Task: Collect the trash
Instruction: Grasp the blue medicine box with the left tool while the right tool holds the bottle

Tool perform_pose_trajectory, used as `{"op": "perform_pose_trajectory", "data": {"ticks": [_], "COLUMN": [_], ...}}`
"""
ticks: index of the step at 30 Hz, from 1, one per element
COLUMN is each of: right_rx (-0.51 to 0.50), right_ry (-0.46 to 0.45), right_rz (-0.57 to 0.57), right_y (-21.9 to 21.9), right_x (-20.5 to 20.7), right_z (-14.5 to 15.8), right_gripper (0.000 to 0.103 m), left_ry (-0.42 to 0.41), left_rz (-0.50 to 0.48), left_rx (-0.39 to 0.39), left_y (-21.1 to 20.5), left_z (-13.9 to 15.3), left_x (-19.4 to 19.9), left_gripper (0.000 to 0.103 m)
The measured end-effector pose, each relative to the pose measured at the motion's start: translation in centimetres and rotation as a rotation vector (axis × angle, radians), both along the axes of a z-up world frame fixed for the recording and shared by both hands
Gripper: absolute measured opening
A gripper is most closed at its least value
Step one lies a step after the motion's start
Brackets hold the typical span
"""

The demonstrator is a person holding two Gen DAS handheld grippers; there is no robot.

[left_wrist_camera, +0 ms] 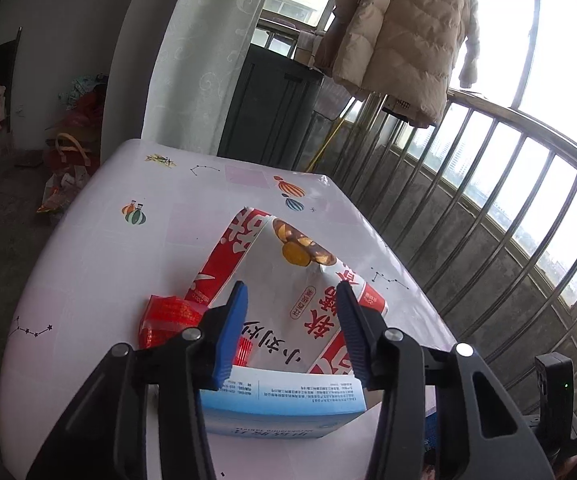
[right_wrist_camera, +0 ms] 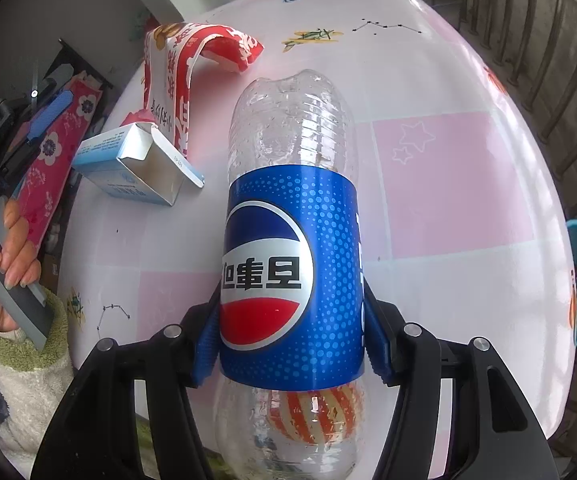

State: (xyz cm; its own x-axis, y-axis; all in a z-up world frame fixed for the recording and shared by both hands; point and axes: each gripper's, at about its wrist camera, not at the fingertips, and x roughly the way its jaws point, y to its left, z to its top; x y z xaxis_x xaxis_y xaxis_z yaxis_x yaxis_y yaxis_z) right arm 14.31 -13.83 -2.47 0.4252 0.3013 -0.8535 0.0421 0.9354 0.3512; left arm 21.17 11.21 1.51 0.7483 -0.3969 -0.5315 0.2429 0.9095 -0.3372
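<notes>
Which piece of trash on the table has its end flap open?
The blue and white carton: its end flap is open and it looks empty inside. The red and white snack bag behind it is crumpled, and the right gripper holds the bottle.

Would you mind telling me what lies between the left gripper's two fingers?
The left wrist view shows the left gripper open over the white-and-red snack bag, with the blue-and-white box nearer.

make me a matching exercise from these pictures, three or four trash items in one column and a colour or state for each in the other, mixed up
Things:
1. Pepsi bottle
2. snack bag
3. small carton
4. crinkled wrapper

States:
A. red foil, lying beside the bag
B. clamped in the right gripper
C. light blue, end flap open
D. red and white, between the left gripper's open jaws

Pairs: 1-B, 2-D, 3-C, 4-A
</notes>
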Motion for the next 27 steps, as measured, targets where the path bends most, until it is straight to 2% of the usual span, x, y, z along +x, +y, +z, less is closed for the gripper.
{"op": "perform_pose_trajectory", "data": {"ticks": [3, 9, 13, 16, 22, 25, 27], "right_rx": [0.019, 0.037, 0.049, 0.049, 0.068, 0.076, 0.074], "right_ry": [-0.001, -0.002, -0.009, -0.017, -0.032, -0.033, -0.033], "right_rz": [-0.001, 0.003, -0.008, -0.019, -0.05, -0.056, -0.058], "right_y": [-0.4, -1.0, -1.4, -1.5, -2.3, -2.8, -2.9], "right_x": [-0.1, -0.3, -0.5, -0.9, -1.7, -1.9, -2.0], "right_z": [-0.1, 0.0, -0.1, -0.1, -0.2, -0.2, -0.1], "right_gripper": [0.056, 0.056, 0.056, 0.056, 0.056, 0.056, 0.056], "left_ry": [0.062, 0.102, 0.119, 0.088, 0.006, 0.025, 0.065], "left_rz": [-0.013, -0.066, -0.076, -0.028, 0.063, 0.076, 0.1], "left_rx": [0.009, 0.007, -0.044, -0.099, -0.172, -0.127, -0.048], "left_y": [0.0, 0.6, 2.1, 4.1, 6.5, 5.7, 4.9], "left_z": [-1.1, -2.7, -3.7, -3.1, -0.5, -0.6, -1.5], "left_x": [-1.1, -4.9, -7.4, -8.0, -5.2, -2.1, -0.2], "left_gripper": [0.042, 0.042, 0.042, 0.042, 0.042, 0.042, 0.042]}}
